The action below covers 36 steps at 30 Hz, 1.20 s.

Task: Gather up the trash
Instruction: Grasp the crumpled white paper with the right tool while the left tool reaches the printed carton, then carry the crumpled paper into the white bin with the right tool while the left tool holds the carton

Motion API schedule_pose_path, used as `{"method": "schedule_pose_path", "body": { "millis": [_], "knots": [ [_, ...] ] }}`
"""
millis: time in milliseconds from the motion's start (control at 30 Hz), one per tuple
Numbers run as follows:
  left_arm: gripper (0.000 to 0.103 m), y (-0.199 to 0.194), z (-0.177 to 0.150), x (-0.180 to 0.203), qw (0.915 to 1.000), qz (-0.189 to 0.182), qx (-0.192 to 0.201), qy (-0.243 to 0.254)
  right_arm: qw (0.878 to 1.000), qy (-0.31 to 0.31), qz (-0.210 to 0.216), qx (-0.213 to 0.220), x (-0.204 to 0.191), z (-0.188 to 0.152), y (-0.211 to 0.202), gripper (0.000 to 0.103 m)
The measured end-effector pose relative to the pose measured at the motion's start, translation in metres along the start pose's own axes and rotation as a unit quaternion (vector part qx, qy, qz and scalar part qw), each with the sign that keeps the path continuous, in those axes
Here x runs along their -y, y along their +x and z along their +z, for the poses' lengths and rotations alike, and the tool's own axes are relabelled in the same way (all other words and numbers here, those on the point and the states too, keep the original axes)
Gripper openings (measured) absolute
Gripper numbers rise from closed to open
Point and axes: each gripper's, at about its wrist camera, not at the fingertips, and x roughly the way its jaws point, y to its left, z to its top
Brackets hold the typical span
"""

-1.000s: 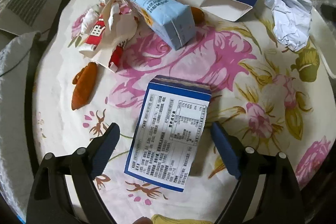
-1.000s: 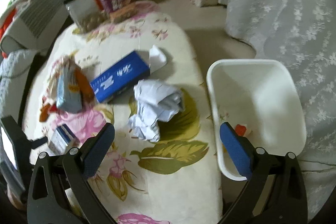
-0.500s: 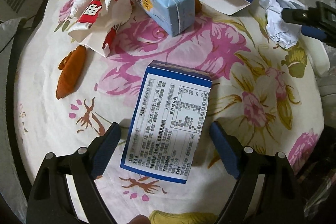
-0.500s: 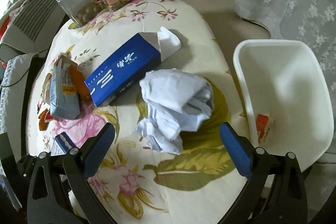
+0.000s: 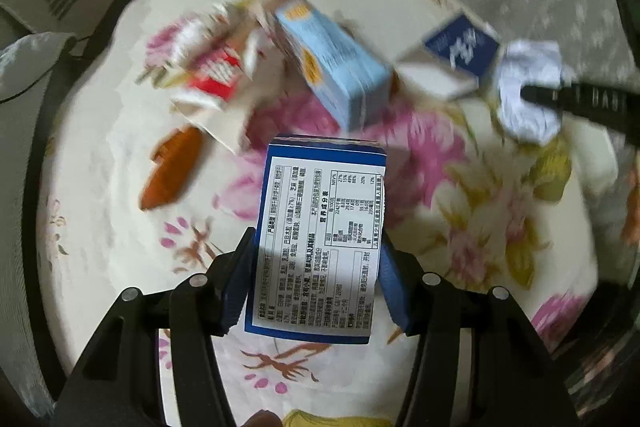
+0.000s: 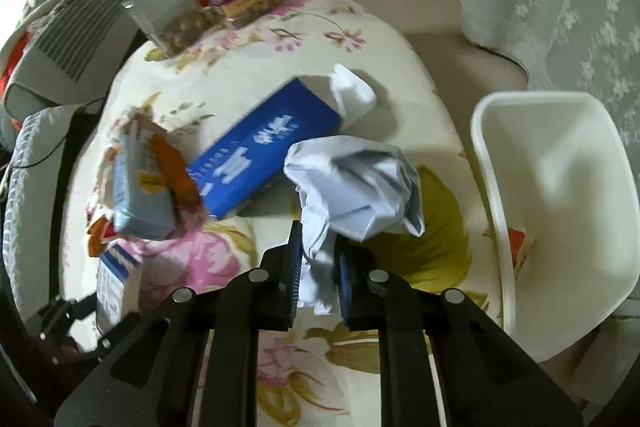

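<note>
Both grippers pinched light trash: left gripper [image 5: 314, 277] squeezed a stiff blue-edged printed carton [image 5: 320, 239]; right gripper [image 6: 318, 271] clamped soft crumpled white paper [image 6: 356, 187].

Trash items on the floral-clothed desk [image 6: 384, 39].
Blue-edged white label-printed carton [image 5: 318, 239], lifted, gripped at both sides; crumpled white paper ball [image 6: 356, 187], pinched; dark blue open-flapped box [image 6: 264, 147] and pale blue carton [image 5: 336, 71], lying flat.

Bare tablecloth [image 6: 404, 95] seems passable toward white bin [image 6: 486, 163]; boxes crowd left.
</note>
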Motion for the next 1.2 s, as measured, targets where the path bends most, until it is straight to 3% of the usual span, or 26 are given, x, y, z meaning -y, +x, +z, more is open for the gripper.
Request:
{"method": "schedule_pose_path", "body": {
  "millis": [333, 633, 900, 1200],
  "knots": [
    [0.056, -0.043, 0.018, -0.008, 0.9941, 0.018, 0.090, -0.059, 0.996, -0.061, 0.016, 0.067, -0.040, -0.002, -0.033, 0.015],
    [0.056, -0.060, 0.026, -0.008, 0.9841, 0.035, 0.141, -0.102, 0.988, -0.088, 0.025, 0.127, -0.056, -0.005, -0.058, 0.015],
    [0.056, -0.071, 0.033, 0.000, 0.9779, 0.042, 0.169, -0.116, 0.981, -0.102, 0.027, 0.165, -0.058, -0.008, -0.077, 0.015],
    [0.056, -0.077, 0.038, 0.018, 0.9776, 0.051, 0.180, -0.097, 0.979, -0.097, 0.028, 0.177, -0.049, -0.007, -0.088, 0.015]
  ]
}}
